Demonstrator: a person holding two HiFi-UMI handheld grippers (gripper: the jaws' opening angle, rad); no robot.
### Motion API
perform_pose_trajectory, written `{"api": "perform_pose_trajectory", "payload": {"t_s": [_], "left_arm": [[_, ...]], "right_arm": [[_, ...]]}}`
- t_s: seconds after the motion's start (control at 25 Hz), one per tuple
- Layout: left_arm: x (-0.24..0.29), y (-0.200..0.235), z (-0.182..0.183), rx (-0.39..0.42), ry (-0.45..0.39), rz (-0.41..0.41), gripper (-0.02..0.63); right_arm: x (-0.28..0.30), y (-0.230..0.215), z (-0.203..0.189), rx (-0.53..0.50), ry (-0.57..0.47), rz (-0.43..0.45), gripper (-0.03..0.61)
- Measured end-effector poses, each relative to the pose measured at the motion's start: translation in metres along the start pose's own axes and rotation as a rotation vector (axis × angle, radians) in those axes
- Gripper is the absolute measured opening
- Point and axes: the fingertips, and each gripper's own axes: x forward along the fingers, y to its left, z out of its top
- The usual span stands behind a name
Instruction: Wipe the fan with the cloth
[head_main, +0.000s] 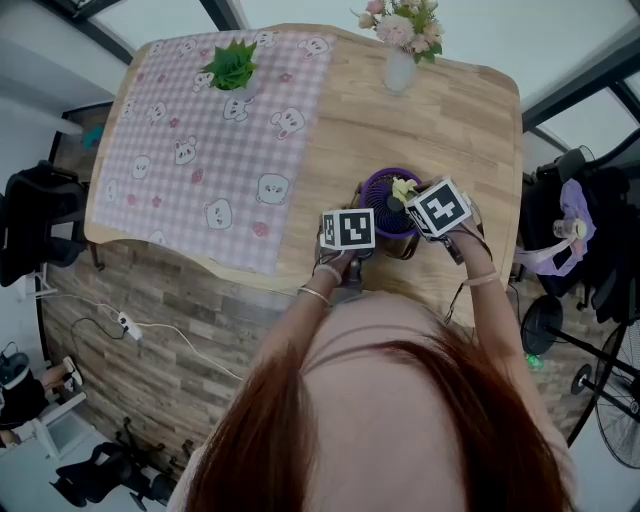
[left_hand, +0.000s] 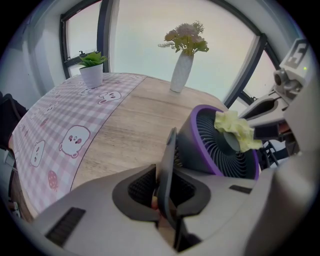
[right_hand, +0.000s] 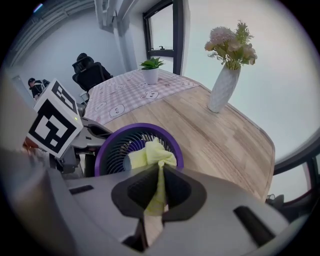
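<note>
1. Left gripper (left_hand: 166, 182): I read the jaws as narrow and clamped on a thin dark plate (left_hand: 171, 145), which stands edge-on between the pads just beside the fan's housing (I cannot tell whether this plate is part of the fan).

2. Right gripper (right_hand: 160, 187): the jaws are closed on the yellow cloth (right_hand: 150, 152). One fold runs down between the pads. The bunched end sticks out past the fingertips and rests against the fan's grille.

3. Fan (right_hand: 117, 147): it has a dark body and a purple rim. It sits on the wooden table (head_main: 470, 130) near the person's edge, between the two grippers, with its grille tilted up toward the right gripper. In the head view both marker cubes sit close together over it.

4. Beyond the fan, the table's left half carries a pink checked tablecloth (head_main: 200, 150) printed with small animal figures.

5. At the far end, a potted plant (head_main: 232, 66) stands on the tablecloth, and a white vase (head_main: 399, 70) of flowers stands on bare wood to its right.
</note>
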Motion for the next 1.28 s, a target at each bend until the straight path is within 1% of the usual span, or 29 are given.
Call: {"api": "perform_pose_trajectory", "payload": {"t_s": [0.28, 0.6, 1.0, 1.28], "left_arm": [[0.001, 0.001, 0.001, -0.006, 0.001, -0.003, 0.044], [-0.001, 0.001, 0.0, -0.007, -0.006, 0.0, 0.044], [0.001, 0.001, 0.001, -0.01, -0.007, 0.002, 0.044], [0.001, 0.0, 0.0, -0.01, -0.006, 0.0, 0.044]], "right_arm": [[-0.001, 0.002, -0.006, 0.041, 0.012, 0.019, 0.025], [-0.004, 0.008, -0.013, 0.049, 0.055, 0.018, 0.025], [-0.004, 0.016, -0.02, 0.112, 0.076, 0.05, 0.025], [-0.005, 0.023, -0.027, 0.125, 0.105, 0.064, 0.025]]}}
